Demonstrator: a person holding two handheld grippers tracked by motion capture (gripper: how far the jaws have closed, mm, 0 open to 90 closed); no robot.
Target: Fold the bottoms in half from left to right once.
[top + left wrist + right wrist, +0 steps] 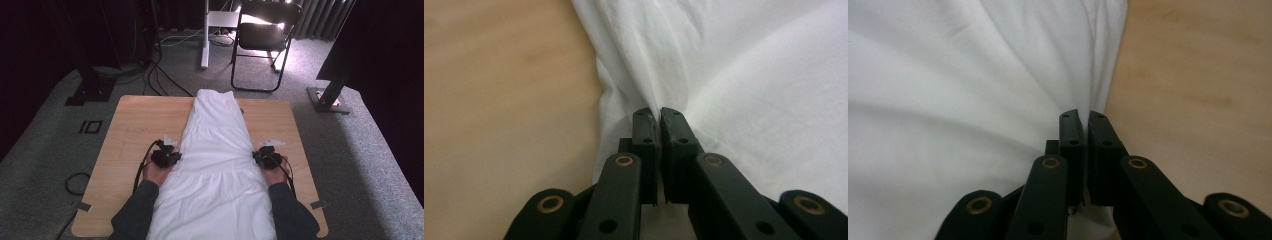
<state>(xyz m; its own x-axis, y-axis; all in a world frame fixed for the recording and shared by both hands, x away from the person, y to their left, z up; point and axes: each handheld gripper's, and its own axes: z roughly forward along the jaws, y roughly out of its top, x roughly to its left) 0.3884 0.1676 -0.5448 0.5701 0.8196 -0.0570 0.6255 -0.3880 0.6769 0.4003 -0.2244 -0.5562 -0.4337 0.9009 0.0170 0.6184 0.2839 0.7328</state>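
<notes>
A white garment (215, 150) lies lengthwise down the middle of the wooden table (135, 125), narrow at the far end and wide toward me. My left gripper (172, 155) is at its left edge, shut on a pinch of the white cloth (684, 65), with folds running into the jaws. At the right edge my right gripper (260, 157) is likewise shut on the cloth (973, 90). In each gripper view the two black pads meet with fabric pressed between them. Dark-sleeved forearms come in from the bottom.
Bare wood (499, 100) lies left of the garment and bare wood (1198, 90) lies right of it. Beyond the table stand a folding chair (262, 40), a white post (205, 35) and black stands (330, 95) on grey carpet. Cables trail at the left (75, 182).
</notes>
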